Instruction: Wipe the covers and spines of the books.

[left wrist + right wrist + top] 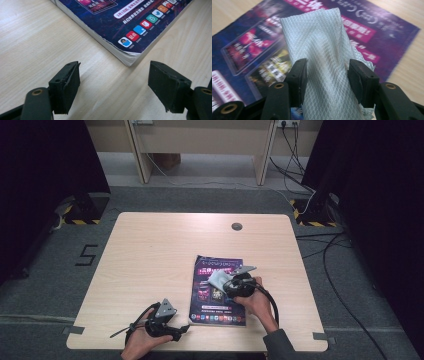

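Cloth (324,65): folded white wipe pinched in my right gripper (327,75), lying on the magazine (218,290) at centre frame, apparently to wipe its cover.
Left gripper (113,82): jaws wide, empty, poised at the magazine's near corner, perhaps to steady it.
Bench (150,255): nothing obstructs.

It looked like a recording studio or lab set up for capture work rather than a home. A plain light wooden table (150,265) stood alone on grey carpet (45,285), flanked by black curtains (45,165) at 9 and 3 o'clock, with yellow-and-black hazard-striped stand bases (80,212) at 10 and 2 o'clock. Loose black cables (340,285) ran over the floor at 3 o'clock, a wall socket (287,123) sat at 1 o'clock, and a taped figure five (87,255) marked the carpet at 9 o'clock.
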A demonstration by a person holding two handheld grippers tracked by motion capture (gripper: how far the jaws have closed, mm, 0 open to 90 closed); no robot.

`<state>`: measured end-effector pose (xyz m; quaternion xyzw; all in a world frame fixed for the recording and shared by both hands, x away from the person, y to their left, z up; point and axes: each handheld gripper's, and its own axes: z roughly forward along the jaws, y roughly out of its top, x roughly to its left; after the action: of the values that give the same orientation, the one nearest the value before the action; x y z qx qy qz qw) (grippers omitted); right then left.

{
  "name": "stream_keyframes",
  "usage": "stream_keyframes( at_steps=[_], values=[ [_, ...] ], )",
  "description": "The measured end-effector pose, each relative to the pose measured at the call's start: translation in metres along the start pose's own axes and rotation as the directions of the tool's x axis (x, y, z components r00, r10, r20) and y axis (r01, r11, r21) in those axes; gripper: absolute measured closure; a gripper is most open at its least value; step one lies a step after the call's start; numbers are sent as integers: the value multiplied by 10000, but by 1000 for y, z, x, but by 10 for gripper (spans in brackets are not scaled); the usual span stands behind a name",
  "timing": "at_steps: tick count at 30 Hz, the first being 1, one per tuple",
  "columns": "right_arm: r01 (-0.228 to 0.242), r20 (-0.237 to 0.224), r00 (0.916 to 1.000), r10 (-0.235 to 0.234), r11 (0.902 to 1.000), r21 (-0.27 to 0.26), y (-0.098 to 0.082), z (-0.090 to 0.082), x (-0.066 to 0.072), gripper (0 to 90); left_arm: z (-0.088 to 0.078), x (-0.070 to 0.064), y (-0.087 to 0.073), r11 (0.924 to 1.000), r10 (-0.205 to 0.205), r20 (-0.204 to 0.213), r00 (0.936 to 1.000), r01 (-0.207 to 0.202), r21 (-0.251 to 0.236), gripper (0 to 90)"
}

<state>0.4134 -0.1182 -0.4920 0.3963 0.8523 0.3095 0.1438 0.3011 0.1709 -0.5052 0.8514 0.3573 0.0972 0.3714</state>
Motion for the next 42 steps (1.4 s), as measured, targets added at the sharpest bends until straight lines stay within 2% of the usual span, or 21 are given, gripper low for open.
stream_keyframes(
  at_steps=[3,10,15,17,21,27,29,32,36,39,42],
  values=[
    [50,-208,9998,-49,10000,17,-1,-1,10,504,-2,6,0,9998,-177,-119,9998,176,-109,248],
    [741,-676,9949,-743,9972,-64,-3,-1,40,505,-7,19,-1,9981,-596,-511,9969,587,-198,240],
    [1109,-1000,9887,-1113,9938,-95,-3,-1,59,505,-7,22,-1,9974,-702,-633,9955,689,-235,238],
    [1249,-1119,9859,-1246,9922,-46,-3,-1,61,504,-7,22,-2,9979,-630,-617,9961,622,-156,238],
    [1092,-1274,9858,-1090,9940,-62,-3,0,57,497,-6,21,-2,9984,-568,-616,9965,562,-118,238],
    [817,-904,9925,-820,9966,-67,-3,-1,44,486,-6,24,-2,9978,-662,-848,9942,651,-160,236],
    [833,-860,9928,-835,9965,-59,-3,-1,44,487,-6,26,-2,9978,-665,-970,9931,658,-107,236],
    [1056,-609,9926,-1054,9944,-6,-2,-2,51,500,-6,30,-3,9980,-624,-1330,9892,635,46,234],
    [1168,-825,9897,-1171,9931,-83,-2,0,62,500,-9,36,-4,9953,-968,-1651,9815,958,-140,229],
    [1337,-1189,9838,-1339,9910,-94,-2,0,74,500,-12,42,-5,9944,-1054,-1909,9759,1039,-179,225],
    [1599,-1282,9786,-1608,9870,-176,-3,-1,88,505,-13,45,-6,9934,-1141,-1995,9732,1131,-166,224]
  ],
)
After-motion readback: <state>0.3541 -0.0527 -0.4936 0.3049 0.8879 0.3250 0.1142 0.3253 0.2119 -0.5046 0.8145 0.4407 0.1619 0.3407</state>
